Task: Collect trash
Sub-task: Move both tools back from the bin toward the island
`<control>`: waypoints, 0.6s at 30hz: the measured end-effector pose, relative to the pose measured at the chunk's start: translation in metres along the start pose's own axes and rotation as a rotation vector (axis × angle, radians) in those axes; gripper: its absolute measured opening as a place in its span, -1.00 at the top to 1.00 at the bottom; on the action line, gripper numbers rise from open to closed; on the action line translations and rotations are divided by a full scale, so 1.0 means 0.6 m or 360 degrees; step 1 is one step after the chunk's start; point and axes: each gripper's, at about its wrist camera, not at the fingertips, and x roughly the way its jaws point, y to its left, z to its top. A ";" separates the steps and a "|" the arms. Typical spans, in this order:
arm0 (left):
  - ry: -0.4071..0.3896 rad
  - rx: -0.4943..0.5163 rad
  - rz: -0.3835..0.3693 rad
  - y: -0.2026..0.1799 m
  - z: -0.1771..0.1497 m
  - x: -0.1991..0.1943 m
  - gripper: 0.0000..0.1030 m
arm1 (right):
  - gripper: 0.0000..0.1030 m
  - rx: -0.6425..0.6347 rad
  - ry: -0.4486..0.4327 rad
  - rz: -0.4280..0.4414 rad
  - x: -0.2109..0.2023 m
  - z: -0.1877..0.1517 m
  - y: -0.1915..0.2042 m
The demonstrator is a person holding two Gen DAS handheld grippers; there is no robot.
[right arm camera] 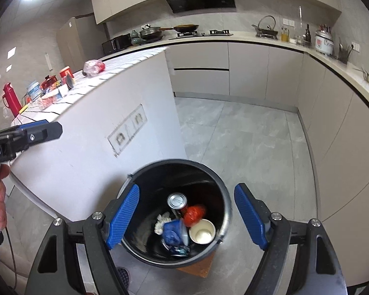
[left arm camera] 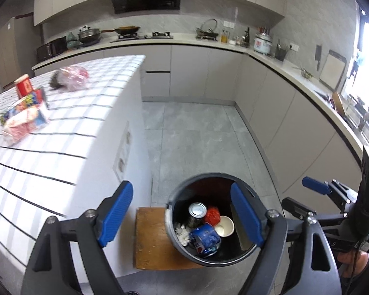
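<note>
Both your grippers hang over the trash bin (right arm camera: 177,211), and each has its jaws apart with nothing in them: the left gripper (left arm camera: 182,215) and the right gripper (right arm camera: 187,216). More trash waits on the checked table (left arm camera: 61,127), like the crumpled wrapper (left arm camera: 22,125). Go up and over the table edge, then come down slowly on one piece.
</note>
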 end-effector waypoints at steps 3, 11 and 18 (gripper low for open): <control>-0.0020 -0.0007 0.0040 0.041 0.012 -0.015 -0.64 | -0.58 -0.0022 0.0013 0.0007 0.003 0.016 0.037; -0.0053 -0.0111 0.0157 0.200 0.034 -0.044 -0.64 | -0.58 -0.0053 -0.0037 0.0037 0.009 0.081 0.153; -0.0077 -0.0198 0.0233 0.369 0.061 -0.052 -0.64 | -0.58 -0.0134 -0.0089 0.0077 0.051 0.167 0.300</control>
